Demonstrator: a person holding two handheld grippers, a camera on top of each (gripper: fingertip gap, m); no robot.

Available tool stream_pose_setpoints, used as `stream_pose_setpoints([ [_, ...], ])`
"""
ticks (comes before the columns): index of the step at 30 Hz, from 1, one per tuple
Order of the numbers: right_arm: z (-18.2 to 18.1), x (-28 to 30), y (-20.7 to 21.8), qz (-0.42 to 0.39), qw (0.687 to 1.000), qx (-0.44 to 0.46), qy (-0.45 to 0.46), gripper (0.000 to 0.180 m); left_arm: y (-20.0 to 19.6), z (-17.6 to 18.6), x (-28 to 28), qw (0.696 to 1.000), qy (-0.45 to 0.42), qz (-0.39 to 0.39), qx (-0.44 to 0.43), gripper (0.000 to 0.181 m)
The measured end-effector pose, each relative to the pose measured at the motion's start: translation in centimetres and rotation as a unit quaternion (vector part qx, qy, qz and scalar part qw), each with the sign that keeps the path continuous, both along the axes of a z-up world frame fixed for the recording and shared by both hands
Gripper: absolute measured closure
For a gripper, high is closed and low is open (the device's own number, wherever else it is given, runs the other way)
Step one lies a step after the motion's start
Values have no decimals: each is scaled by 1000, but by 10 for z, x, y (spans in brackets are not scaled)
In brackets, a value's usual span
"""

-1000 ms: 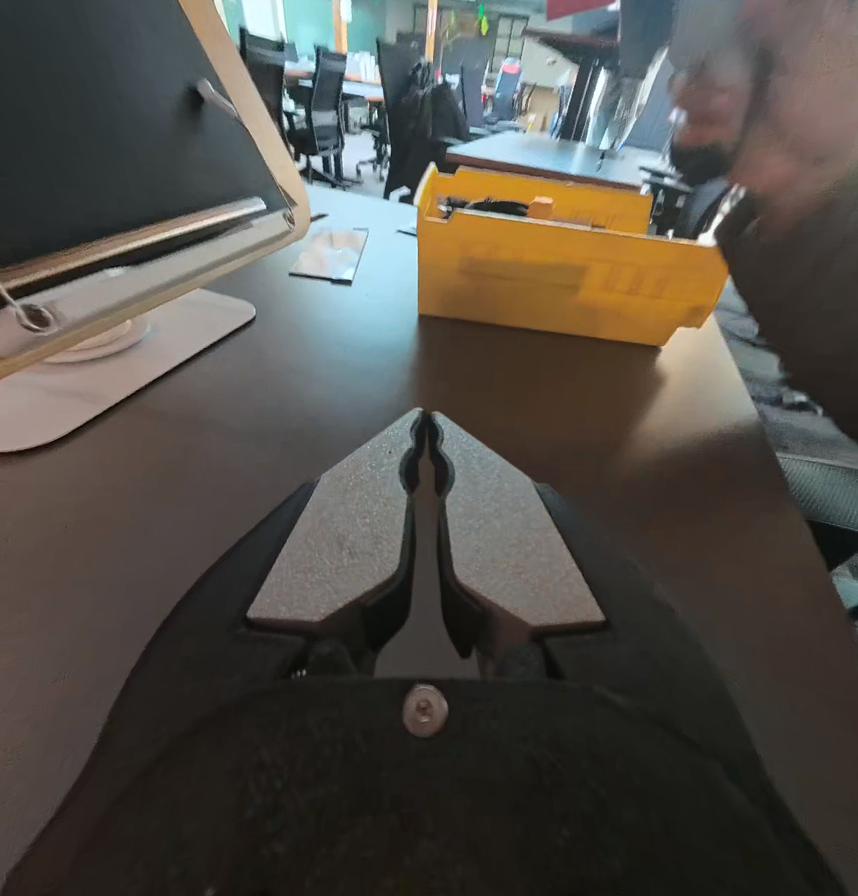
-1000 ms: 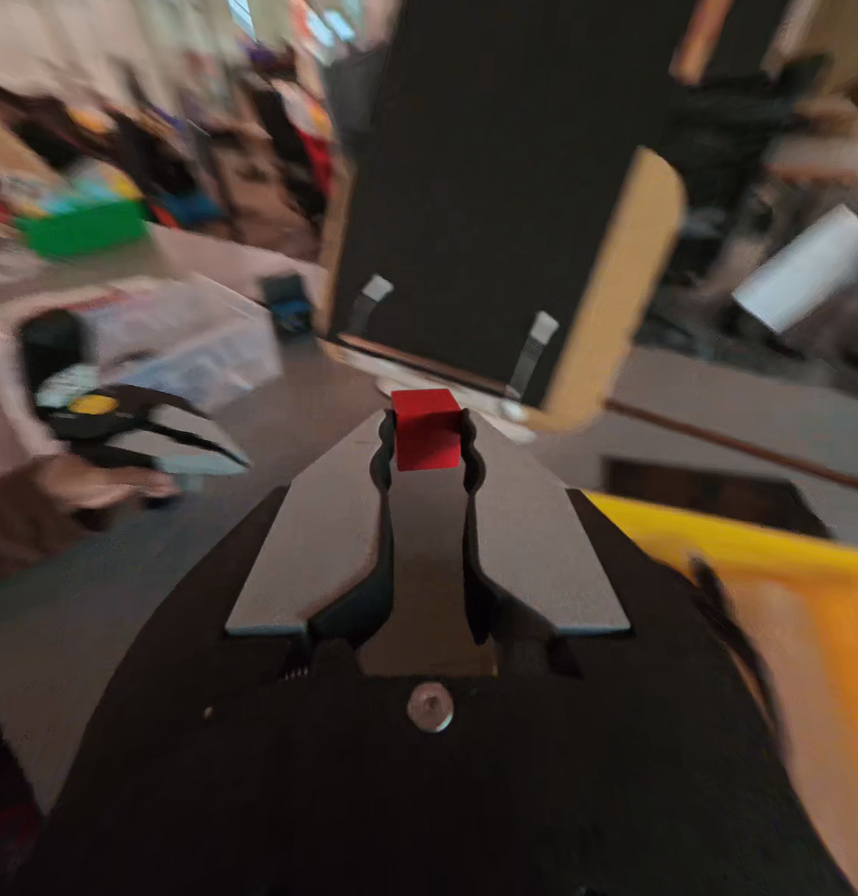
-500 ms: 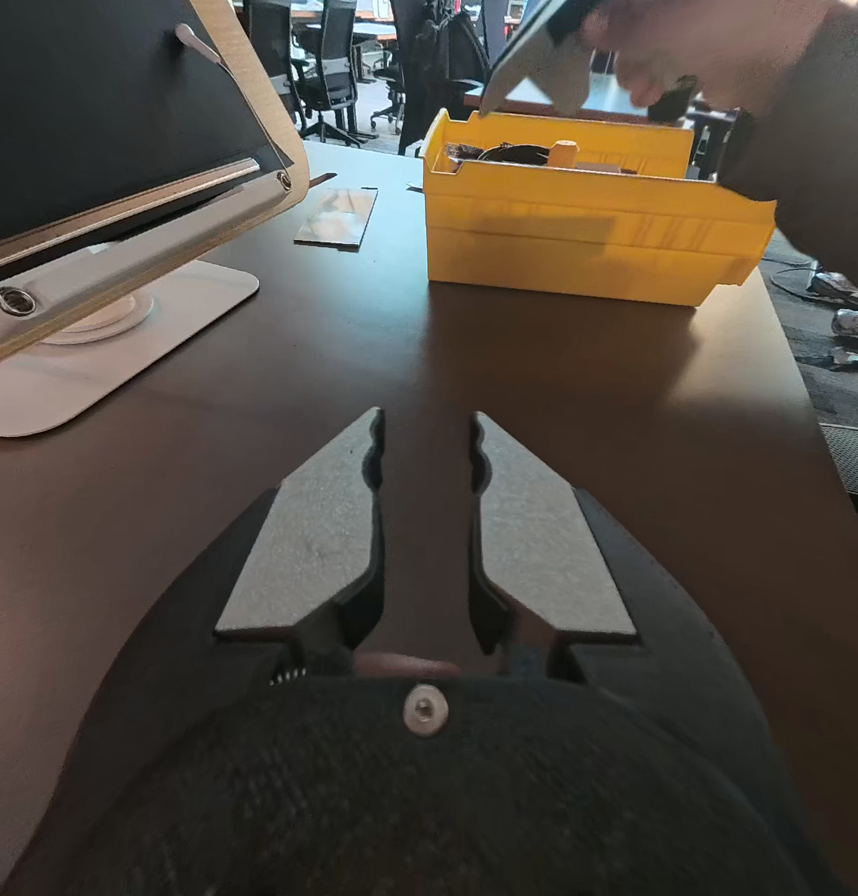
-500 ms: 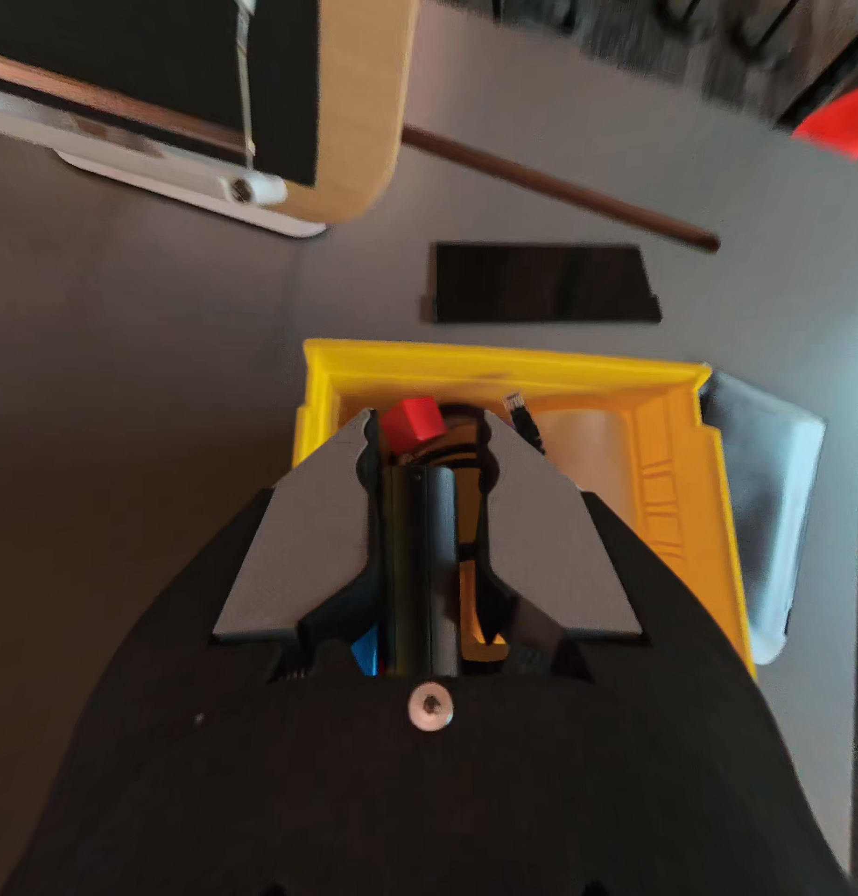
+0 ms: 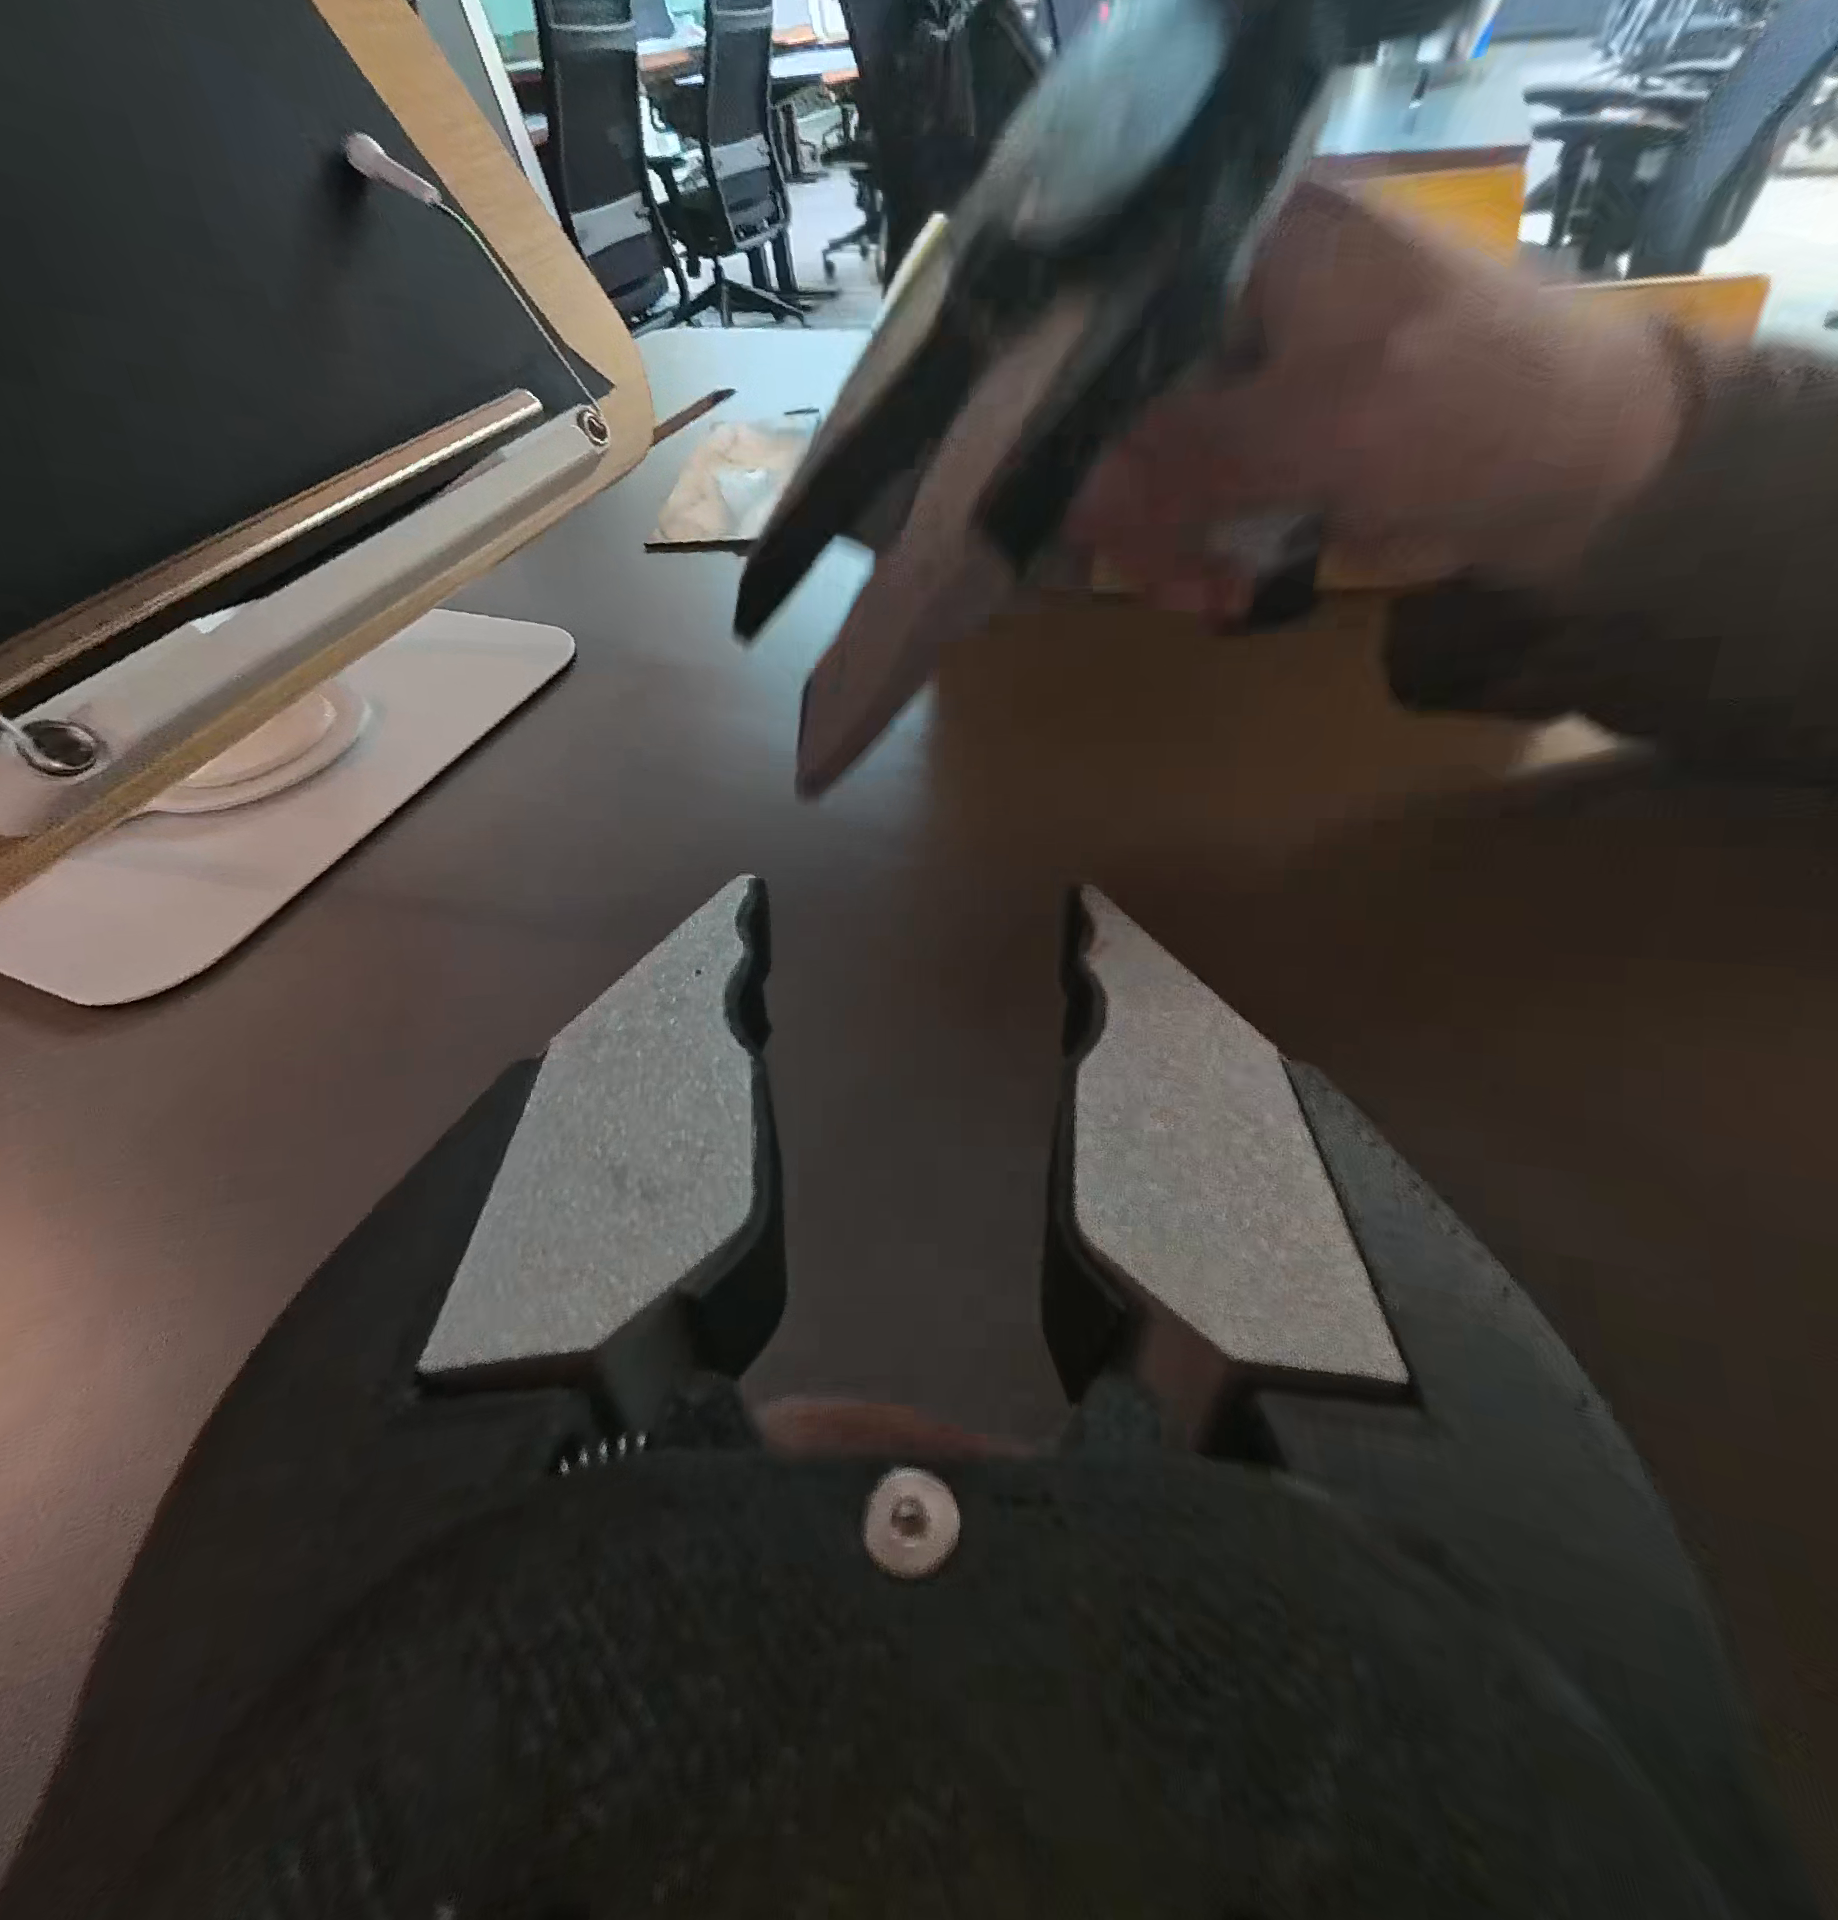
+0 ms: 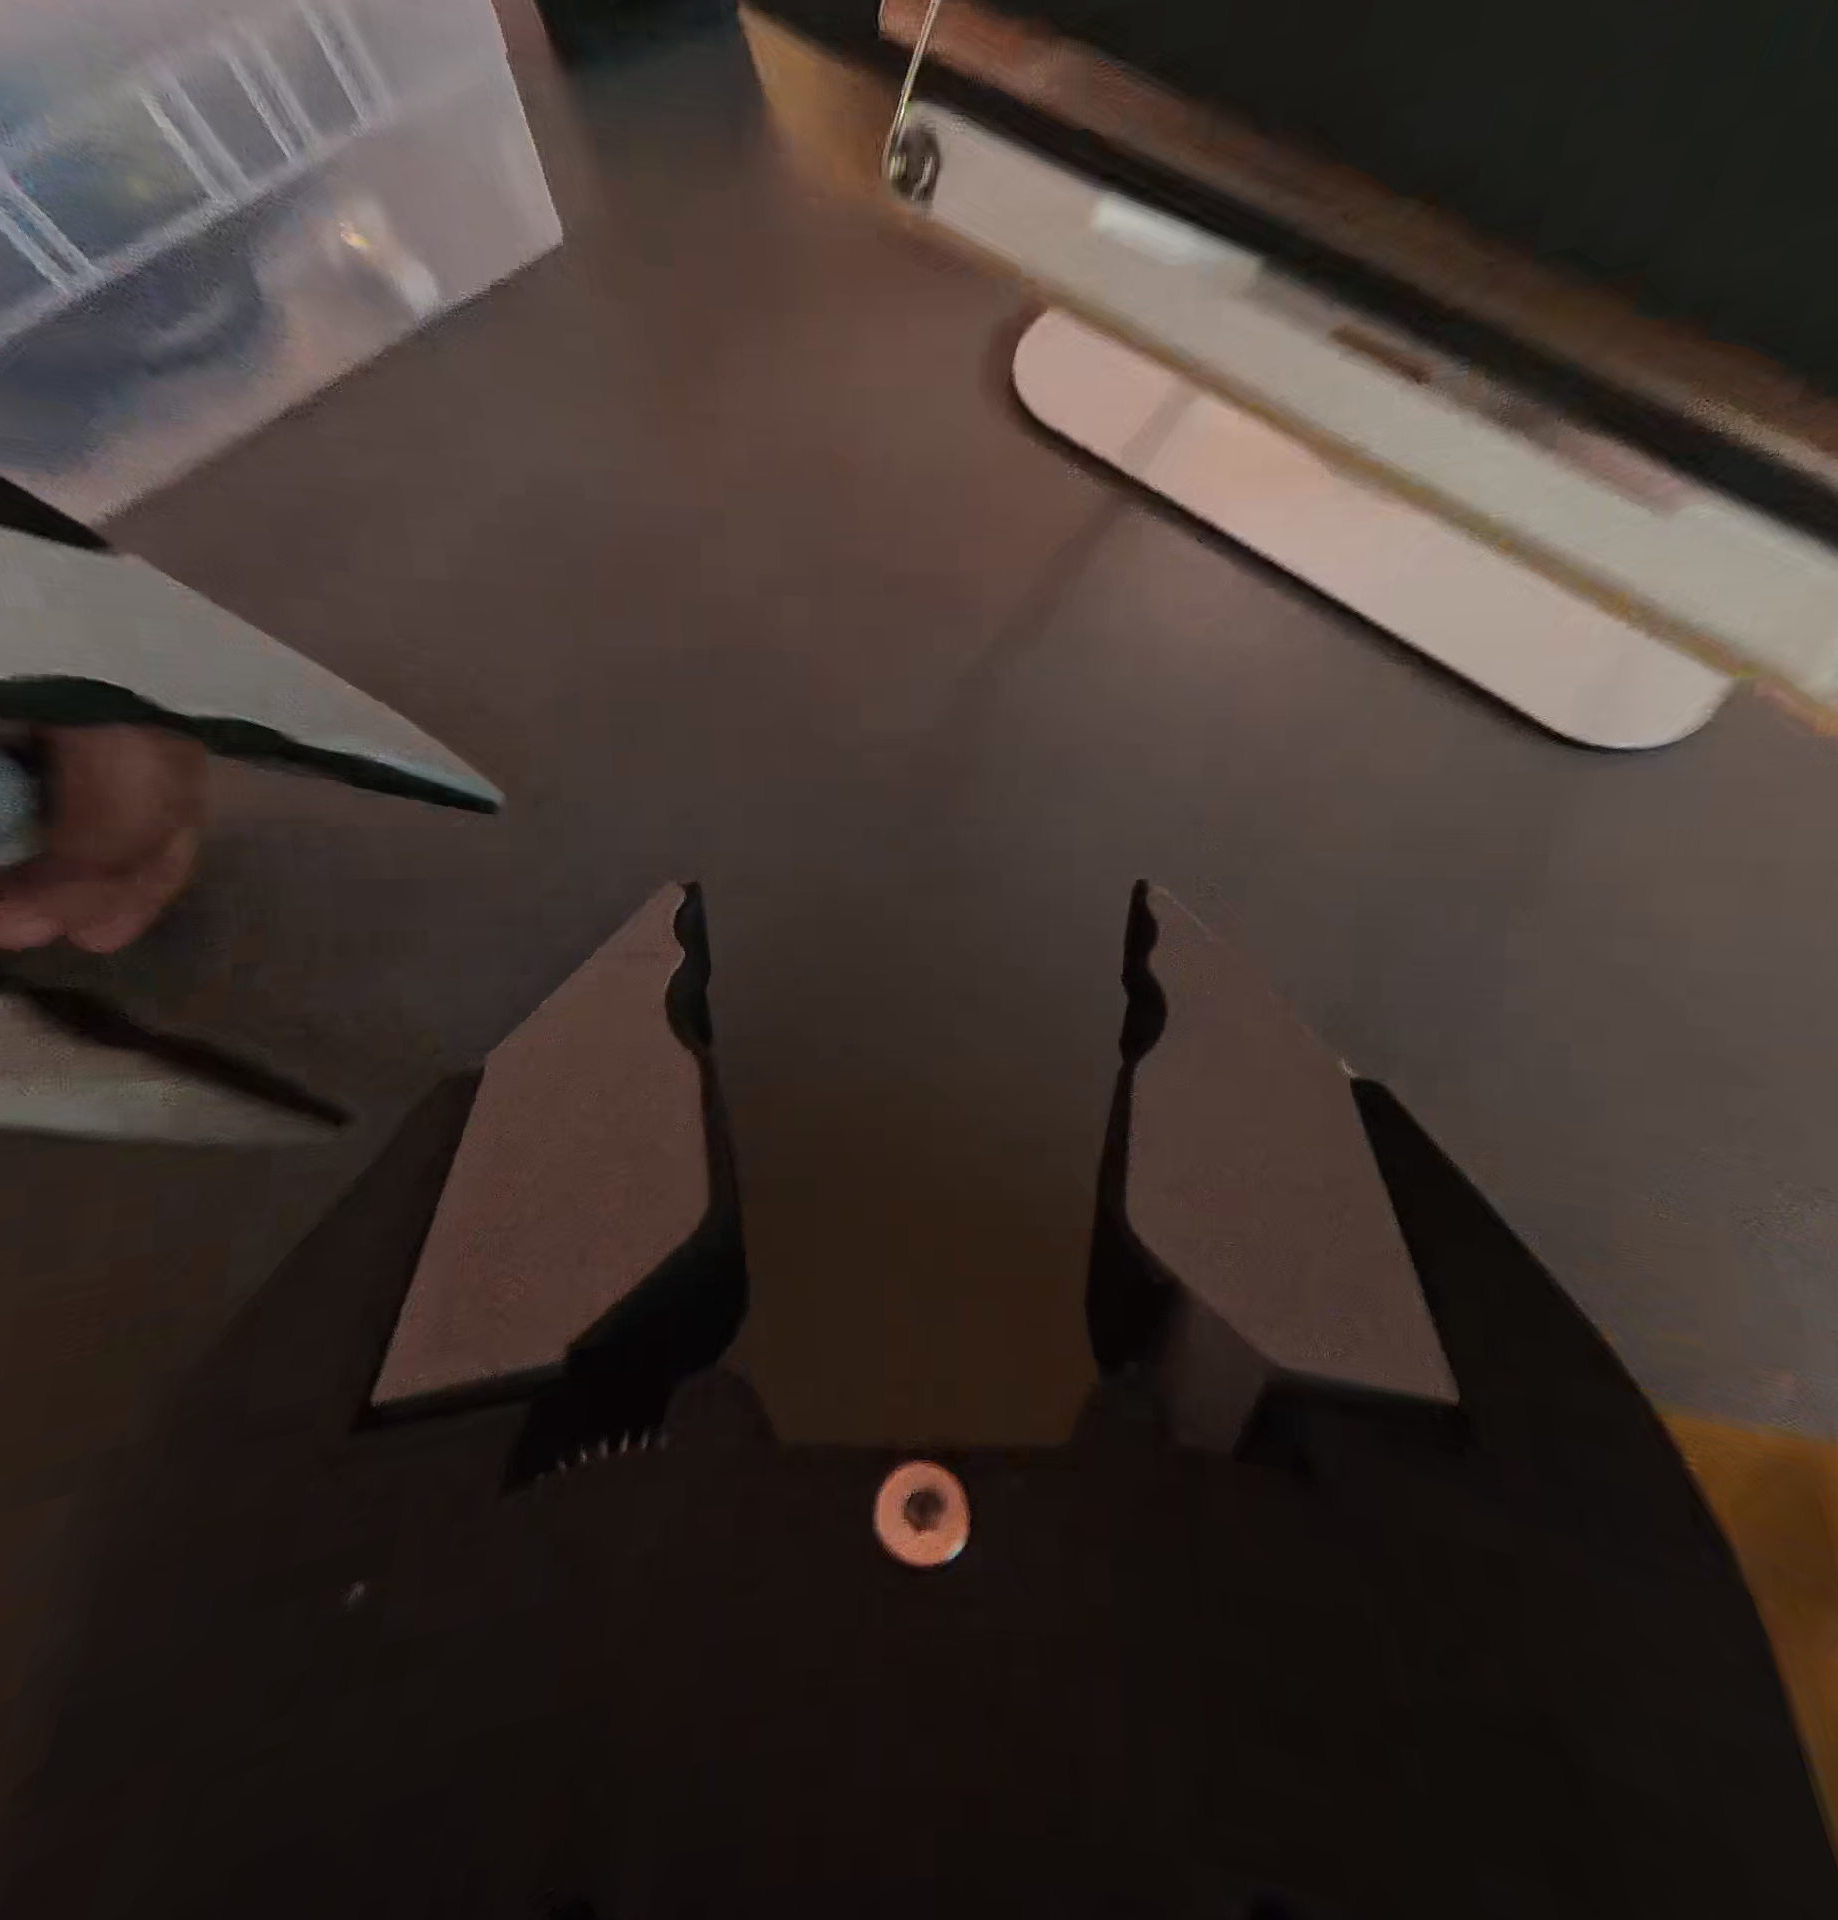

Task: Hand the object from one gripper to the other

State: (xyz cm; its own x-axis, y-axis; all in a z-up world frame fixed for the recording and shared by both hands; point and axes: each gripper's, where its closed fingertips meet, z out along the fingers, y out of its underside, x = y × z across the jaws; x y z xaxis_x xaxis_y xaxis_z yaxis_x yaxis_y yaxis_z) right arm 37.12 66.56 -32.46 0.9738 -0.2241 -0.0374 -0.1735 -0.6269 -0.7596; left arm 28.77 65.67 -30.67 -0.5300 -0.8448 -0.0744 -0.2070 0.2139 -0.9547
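Observation:
My left gripper (image 5: 915,914) is open and empty, low over the dark table (image 5: 998,831). My right gripper (image 6: 913,904) is also open and empty above the table. In the left wrist view the right gripper (image 5: 780,696) is blurred, held by a hand (image 5: 1414,416), angled down-left a little ahead of my left fingertips. In the right wrist view the left gripper (image 6: 406,956) enters from the left with its jaws apart. No red cube shows in either view.
A yellow bin (image 5: 1206,665) stands behind the right gripper; its corner shows in the right wrist view (image 6: 1777,1558). A tilted black board on a white stand (image 5: 271,727) is at the left, also seen from the right wrist (image 6: 1362,561). A clear plastic box (image 6: 219,208) sits beyond.
My right gripper held a red cube, went over the yellow bin, and is now open, empty, swung toward my left gripper. My left gripper went from shut to wide open.

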Motion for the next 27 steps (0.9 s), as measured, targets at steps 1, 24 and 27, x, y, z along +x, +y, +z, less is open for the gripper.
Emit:
stream_pose_setpoints([
  [1,-13,1,8,2,1000,9,-13,105,1,1,0,1000,-1,1,-4,129],
  [24,-34,14,5,-17,999,40,1,110,59,119,-62,995,-56,80,-17,146],
  [27,-36,13,5,-14,999,33,-2,110,155,128,-67,981,-7,187,54,139],
])
